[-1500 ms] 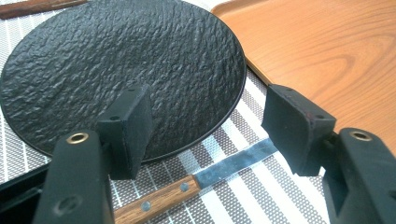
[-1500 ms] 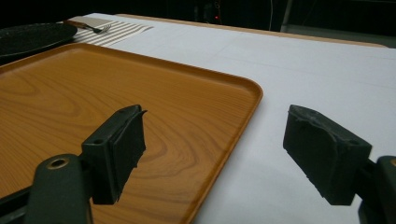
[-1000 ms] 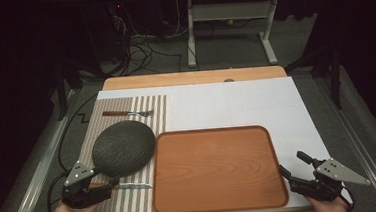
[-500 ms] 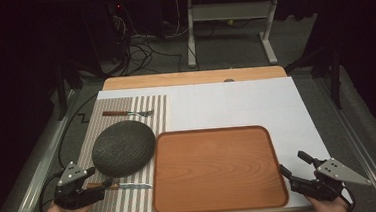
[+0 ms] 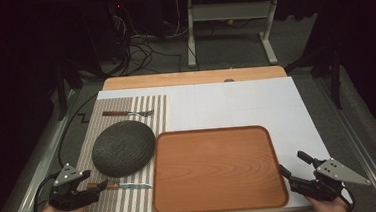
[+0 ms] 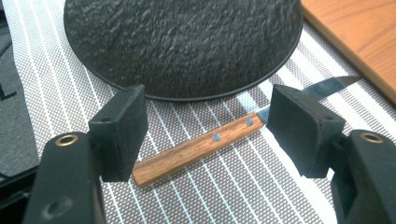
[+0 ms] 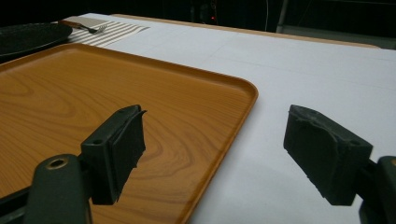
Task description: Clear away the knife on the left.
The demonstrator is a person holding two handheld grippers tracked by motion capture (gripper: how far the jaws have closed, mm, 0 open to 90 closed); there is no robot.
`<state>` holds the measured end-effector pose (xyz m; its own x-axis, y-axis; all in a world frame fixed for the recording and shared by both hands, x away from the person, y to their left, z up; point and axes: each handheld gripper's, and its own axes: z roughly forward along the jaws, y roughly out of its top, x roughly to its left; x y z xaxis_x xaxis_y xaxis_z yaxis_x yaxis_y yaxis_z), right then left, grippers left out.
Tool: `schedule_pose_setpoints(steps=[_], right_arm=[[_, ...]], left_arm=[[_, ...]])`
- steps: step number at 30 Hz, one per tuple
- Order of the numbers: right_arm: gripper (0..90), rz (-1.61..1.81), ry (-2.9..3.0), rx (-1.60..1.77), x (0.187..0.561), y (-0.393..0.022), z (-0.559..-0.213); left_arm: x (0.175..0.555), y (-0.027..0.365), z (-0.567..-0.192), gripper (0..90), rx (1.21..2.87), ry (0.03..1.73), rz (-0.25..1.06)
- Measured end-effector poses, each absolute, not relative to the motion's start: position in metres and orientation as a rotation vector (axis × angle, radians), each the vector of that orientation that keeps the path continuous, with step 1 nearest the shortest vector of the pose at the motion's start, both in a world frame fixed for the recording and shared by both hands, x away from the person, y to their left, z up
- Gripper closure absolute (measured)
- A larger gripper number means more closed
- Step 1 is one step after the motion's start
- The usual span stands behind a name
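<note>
A knife with a wooden handle point(image 5: 97, 186) lies on the striped placemat point(image 5: 159, 113) near the table's front left, its blade pointing right. My left gripper point(image 5: 94, 188) is open at the handle's end. In the left gripper view the handle point(image 6: 196, 149) lies between the spread jaws of the left gripper point(image 6: 208, 135), untouched. Just beyond is a dark textured plate point(image 5: 124, 148) point(image 6: 187, 42). My right gripper point(image 5: 291, 163) point(image 7: 215, 149) stands open and holds nothing at the front right corner of the wooden tray point(image 5: 218, 169) point(image 7: 93, 93).
A fork point(image 5: 126, 113) point(image 7: 95, 29) lies at the far end of the placemat. A white cover point(image 5: 236, 102) spreads over the table beyond and right of the tray. Cables and a metal frame point(image 5: 229, 13) stand on the floor behind the table.
My left gripper has drifted left and back toward the table's front corner, away from the plate. The right gripper has hardly moved.
</note>
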<state>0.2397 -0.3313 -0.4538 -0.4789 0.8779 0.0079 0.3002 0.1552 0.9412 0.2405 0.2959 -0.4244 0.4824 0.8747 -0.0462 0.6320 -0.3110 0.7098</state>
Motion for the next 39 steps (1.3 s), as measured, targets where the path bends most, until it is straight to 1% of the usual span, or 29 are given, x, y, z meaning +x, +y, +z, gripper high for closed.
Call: schedule_pose_setpoints(steps=[15,25,32,39], right_arm=[[20.8,1.320,1.876,1.110,0.240,-0.331,-0.454],[20.8,1.322,1.876,1.106,0.240,-0.331,-0.454],[20.8,1.320,1.879,1.105,0.240,-0.330,-0.454],[20.8,1.315,1.886,1.106,0.240,-0.330,-0.454]], left_arm=[[0.242,0.309,-0.433,27.2,2.105,1.266,0.432],[0.247,0.306,-0.440,27.3,2.174,1.255,0.373],[0.251,0.304,-0.443,27.3,2.205,1.257,0.358],[0.257,0.299,-0.445,27.3,2.276,1.261,0.334]])
